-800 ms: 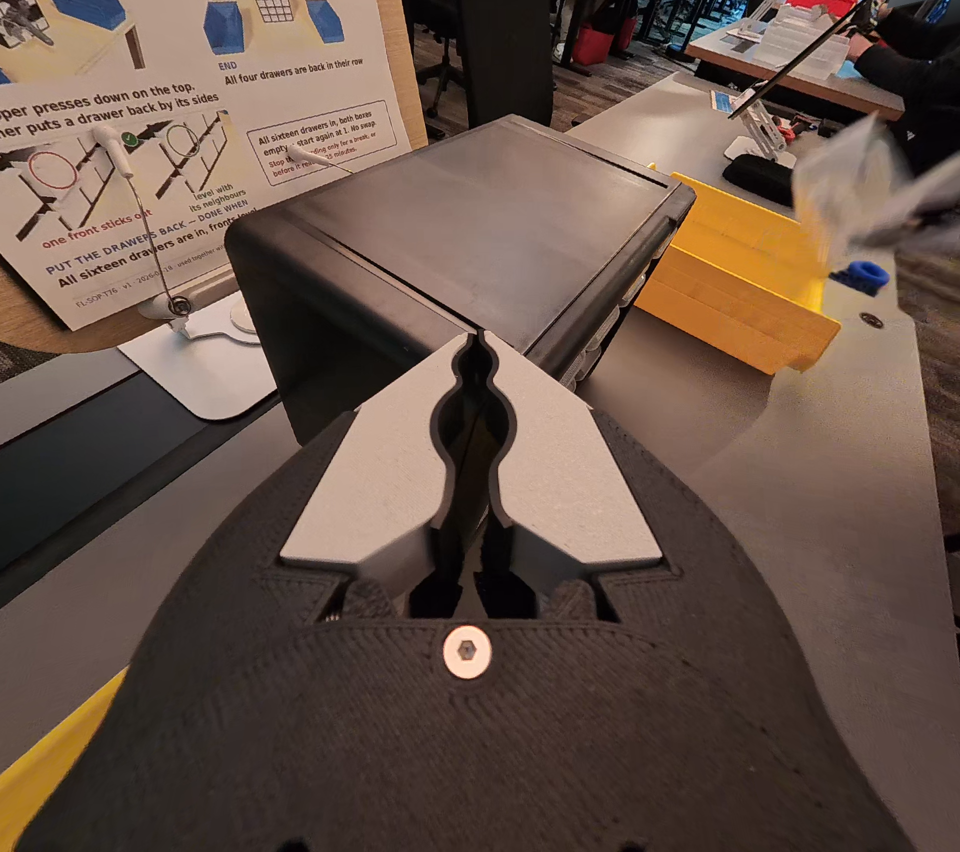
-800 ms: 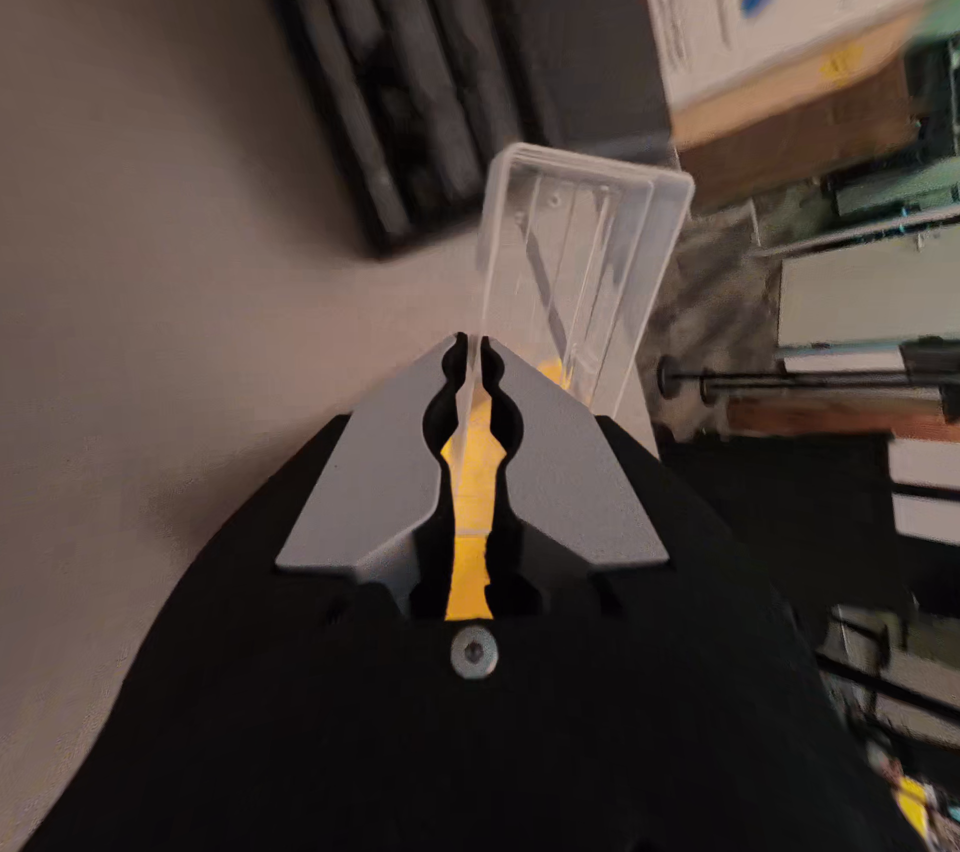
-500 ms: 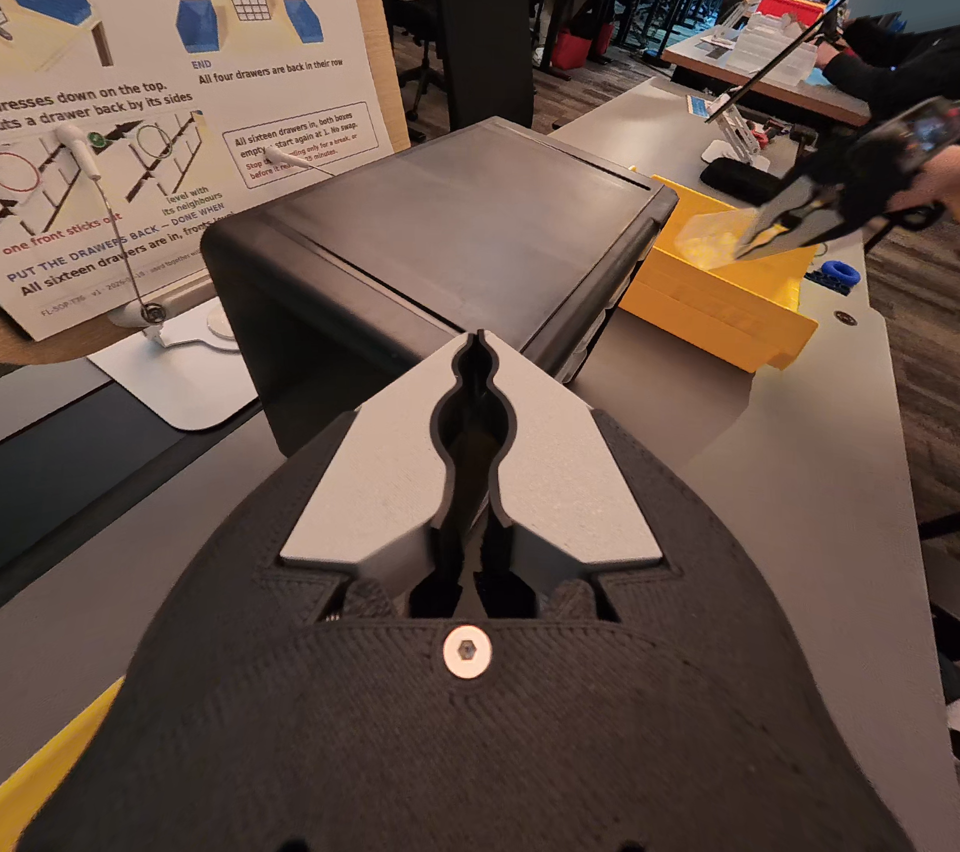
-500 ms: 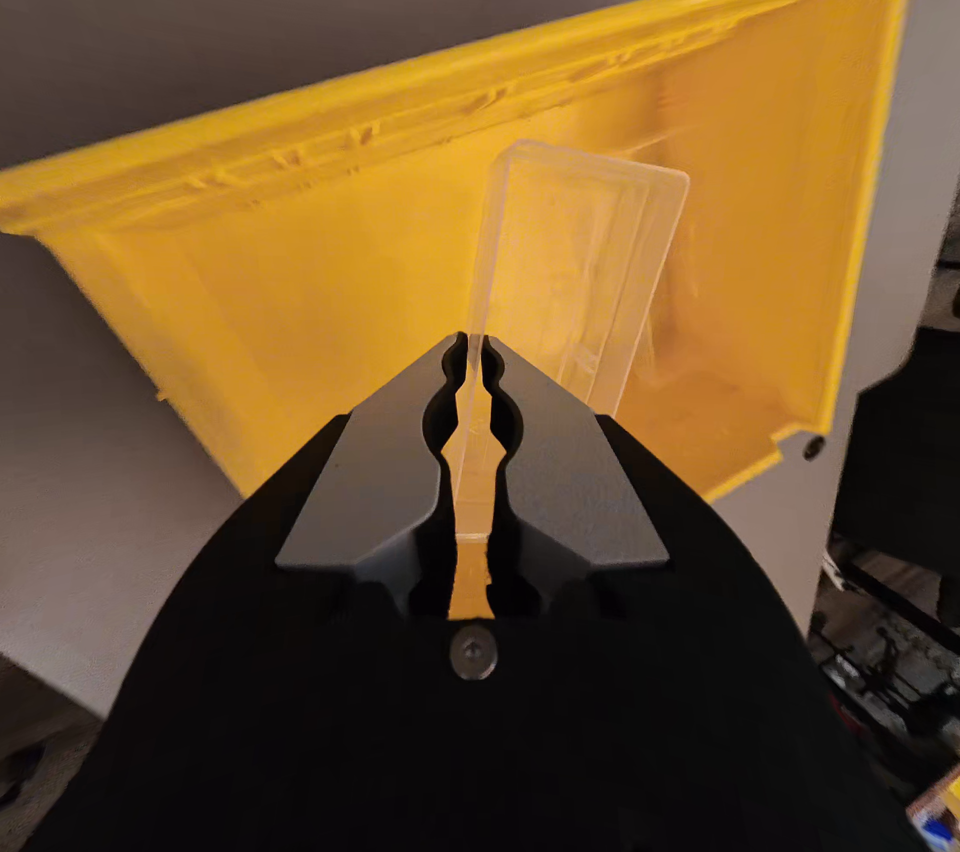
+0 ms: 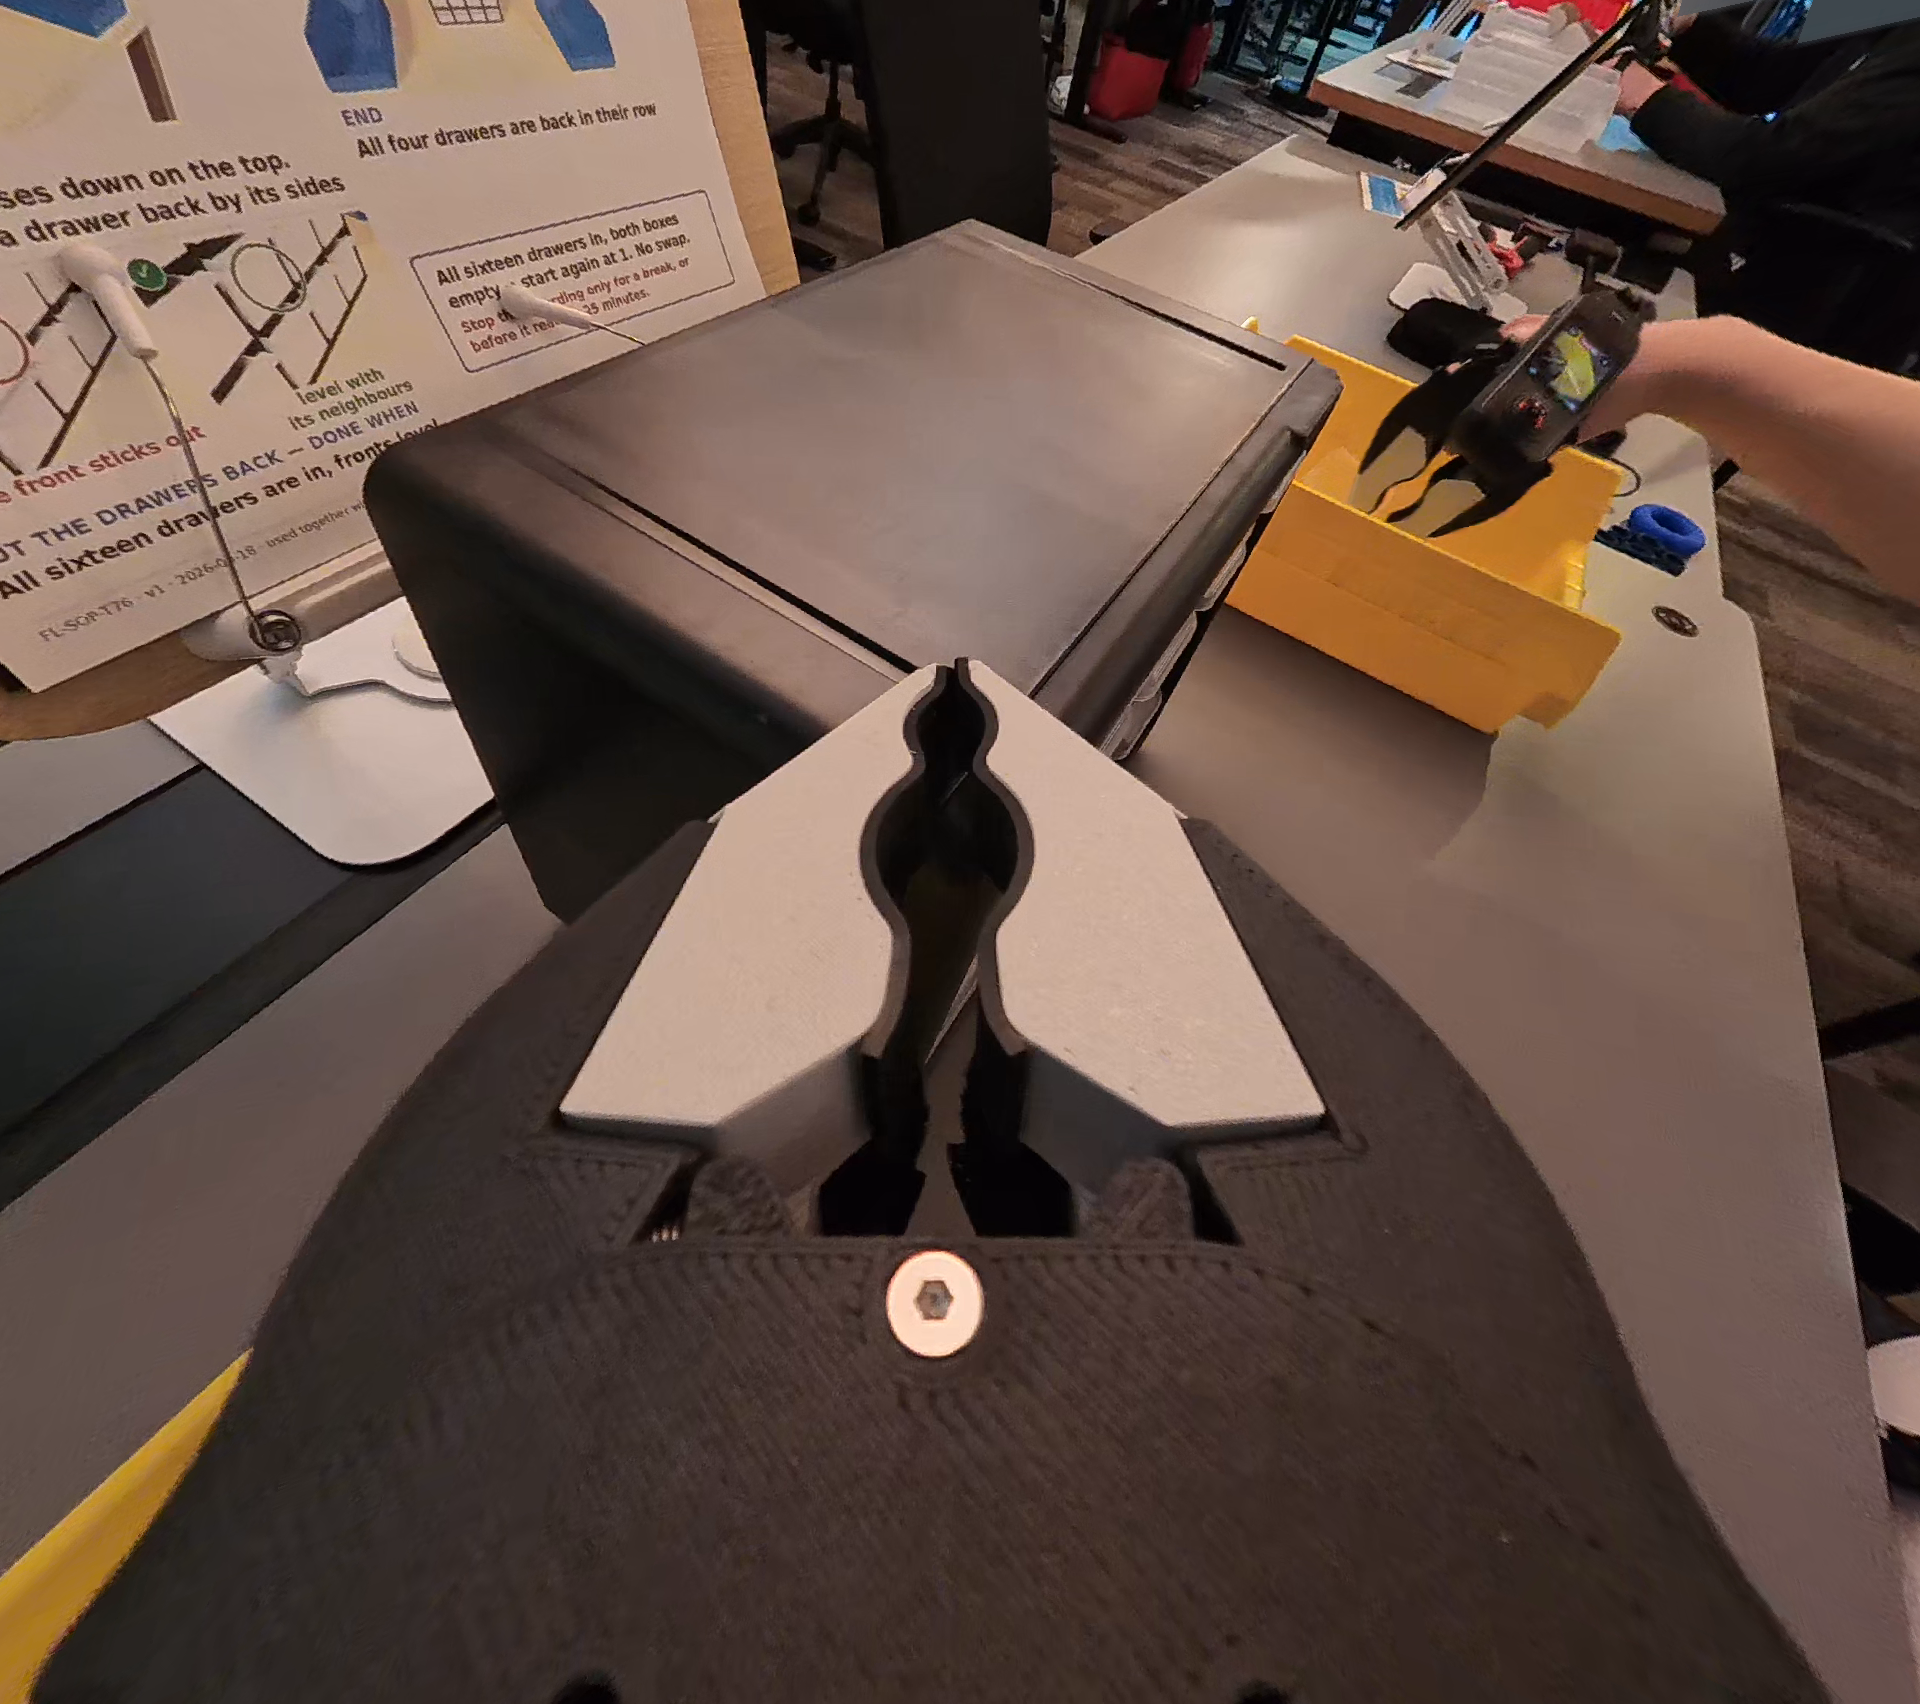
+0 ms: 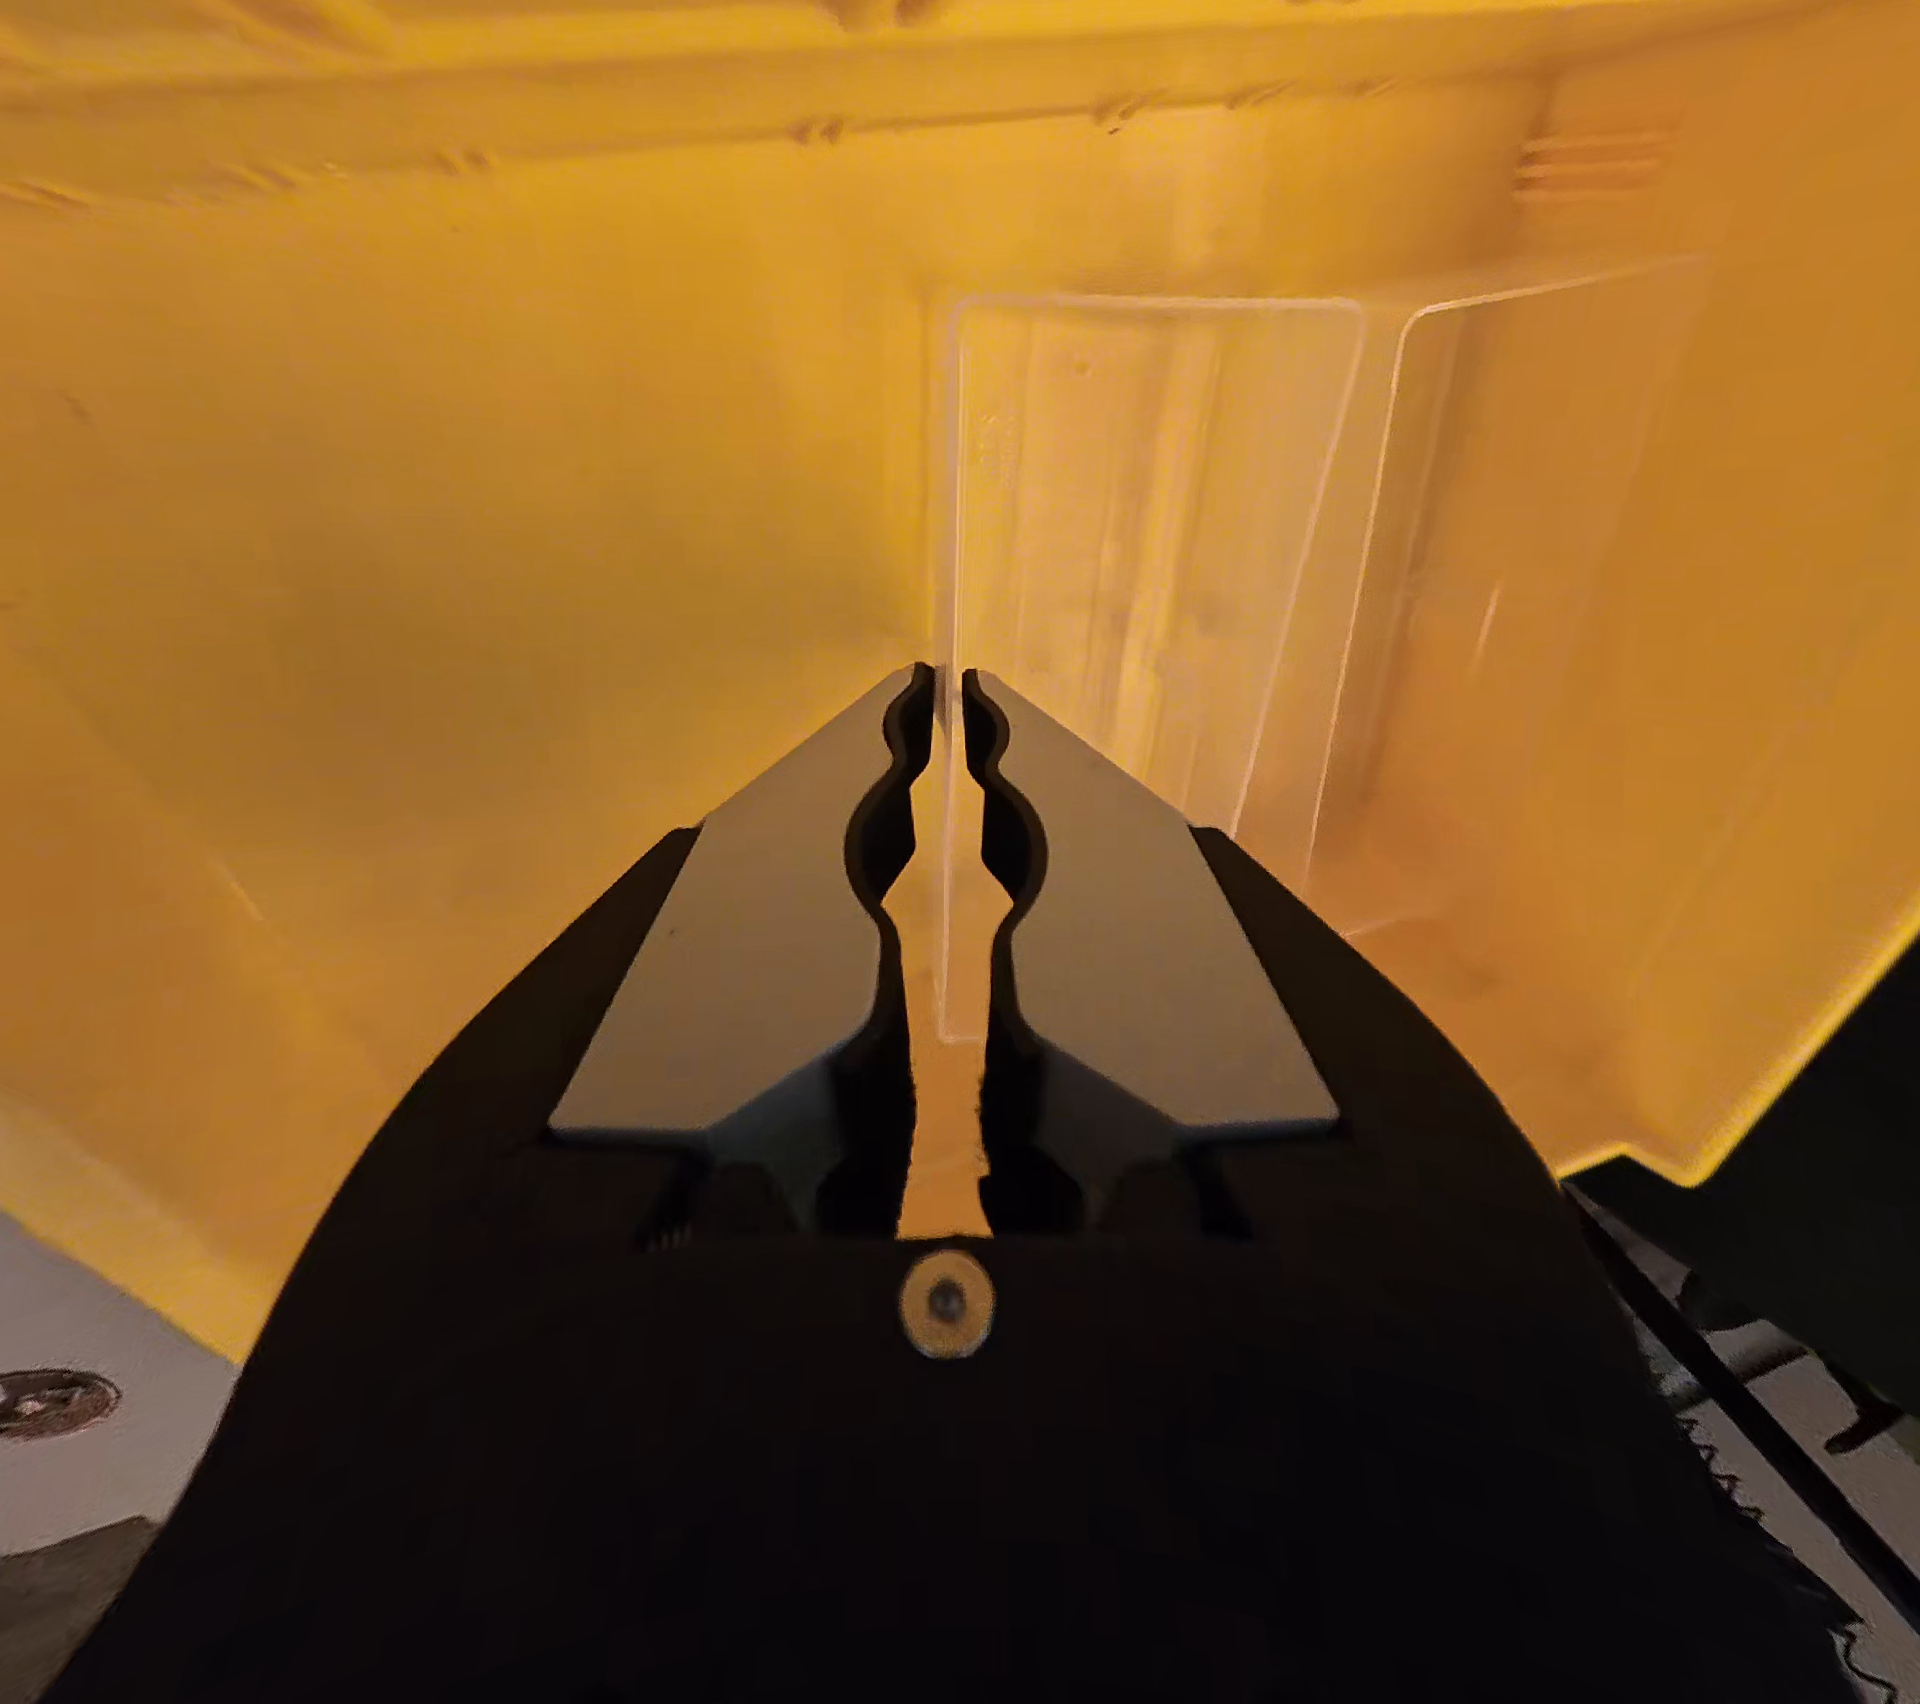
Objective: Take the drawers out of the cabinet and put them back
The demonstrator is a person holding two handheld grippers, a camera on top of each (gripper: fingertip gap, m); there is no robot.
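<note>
The black cabinet (image 5: 883, 459) stands on the grey table, its drawer fronts facing right and mostly hidden. My left gripper (image 5: 956, 673) is shut and empty, held just short of the cabinet's near top corner. My right gripper (image 6: 940, 678) is shut on the side wall of a clear plastic drawer (image 6: 1132, 553) and holds it down inside the yellow bin (image 6: 468, 511). In the left wrist view the right gripper (image 5: 1423, 501) reaches into the yellow bin (image 5: 1434, 626) to the right of the cabinet.
A second clear drawer (image 6: 1538, 574) seems to lie beside the held one in the bin. An instruction poster (image 5: 343, 200) on a stand is behind the cabinet on the left. A blue ring (image 5: 1662, 527) lies past the bin. A person's forearm (image 5: 1766, 428) comes in from the right. The left gripper's tips are roughly 50 centimeters from the right gripper's.
My right gripper carried the clear drawer away from the cabinet, over the yellow bin and down into it. My left gripper has barely moved and stayed shut.
</note>
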